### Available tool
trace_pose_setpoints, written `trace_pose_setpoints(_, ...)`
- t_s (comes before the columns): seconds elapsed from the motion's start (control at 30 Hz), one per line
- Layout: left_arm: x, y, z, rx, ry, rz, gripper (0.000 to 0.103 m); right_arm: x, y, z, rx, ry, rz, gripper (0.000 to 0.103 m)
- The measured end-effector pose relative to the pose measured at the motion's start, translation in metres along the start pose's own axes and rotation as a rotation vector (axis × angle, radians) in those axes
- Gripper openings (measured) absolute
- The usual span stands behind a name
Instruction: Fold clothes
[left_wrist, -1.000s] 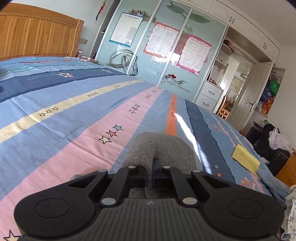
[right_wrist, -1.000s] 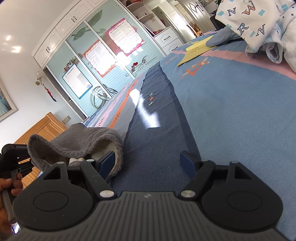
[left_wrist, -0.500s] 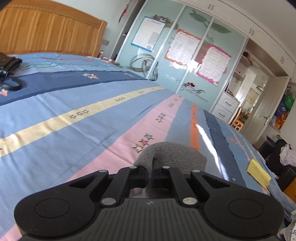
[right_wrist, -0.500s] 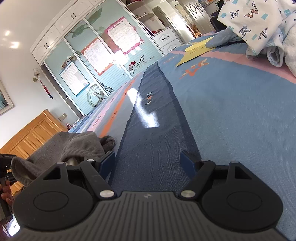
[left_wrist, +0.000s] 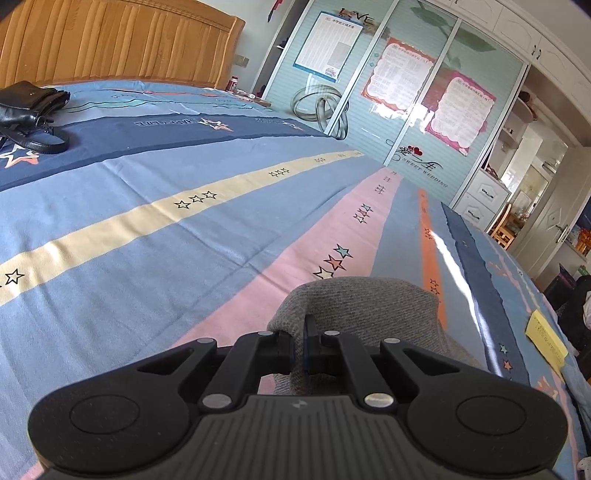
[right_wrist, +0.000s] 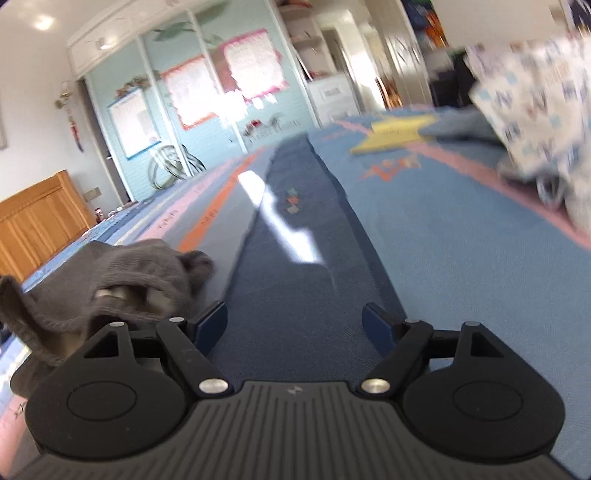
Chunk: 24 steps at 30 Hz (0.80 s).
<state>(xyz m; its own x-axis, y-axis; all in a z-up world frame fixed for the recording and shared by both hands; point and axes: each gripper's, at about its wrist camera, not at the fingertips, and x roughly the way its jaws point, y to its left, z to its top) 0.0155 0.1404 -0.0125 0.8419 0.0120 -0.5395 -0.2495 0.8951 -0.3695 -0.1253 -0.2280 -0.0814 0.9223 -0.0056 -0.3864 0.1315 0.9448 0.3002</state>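
Note:
A grey knitted garment (left_wrist: 364, 310) bulges just past my left gripper (left_wrist: 302, 345), whose jaws are shut on a fold of it above the striped bedsheet (left_wrist: 155, 206). In the right wrist view the same grey garment (right_wrist: 122, 269) lies crumpled at the lower left, beside my right gripper (right_wrist: 295, 326). Its jaws stand wide and are opening, with only the dark blue stripe of the bedsheet (right_wrist: 303, 295) between the blue pads. A white patterned garment (right_wrist: 535, 107) is heaped at the far right, blurred.
A black leather bag (left_wrist: 29, 110) rests near the wooden headboard (left_wrist: 118, 40). A yellow paper (left_wrist: 546, 341) lies at the bed's right edge, also the yellow paper (right_wrist: 397, 133) in the right view. Wardrobe doors with posters (left_wrist: 399, 85) stand beyond the bed.
My left gripper has carried the grey garment leftward over the bed, bringing the black bag into view. The right gripper has rolled and lifted, now blurred, with the grey garment staying at its left.

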Motion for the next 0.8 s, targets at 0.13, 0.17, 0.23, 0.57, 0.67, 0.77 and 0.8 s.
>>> trace_pose_setpoints(0.13,0.004,0.002,-0.001,0.012,0.015,0.003,0.005,-0.021,0.056,0.005,-0.228,-0.063,0.109,0.097)
trace_pose_setpoints(0.17,0.004,0.002,-0.001,0.011,0.017,0.002,0.005,-0.021,0.068,0.003,-0.264,-0.032,0.142,0.099)
trace_pose_setpoints(0.23,0.003,0.002,-0.001,0.01,0.018,-0.001,0.006,-0.019,0.092,-0.003,-0.331,0.052,0.198,0.1)
trace_pose_setpoints(0.57,0.0,0.007,0.001,-0.029,0.033,-0.017,0.027,0.006,0.103,-0.005,-0.352,0.194,0.069,0.103)
trace_pose_setpoints(0.67,0.0,0.012,0.002,-0.067,0.054,-0.054,0.045,0.019,0.088,0.002,-0.197,0.243,0.109,0.103)
trace_pose_setpoints(0.77,-0.003,0.007,0.001,-0.018,0.035,-0.033,0.045,0.027,0.079,0.012,-0.092,0.225,0.109,0.103)
trace_pose_setpoints(0.8,-0.004,0.005,0.001,-0.001,0.027,-0.026,0.045,0.031,0.082,0.014,-0.113,0.218,0.1,0.103)
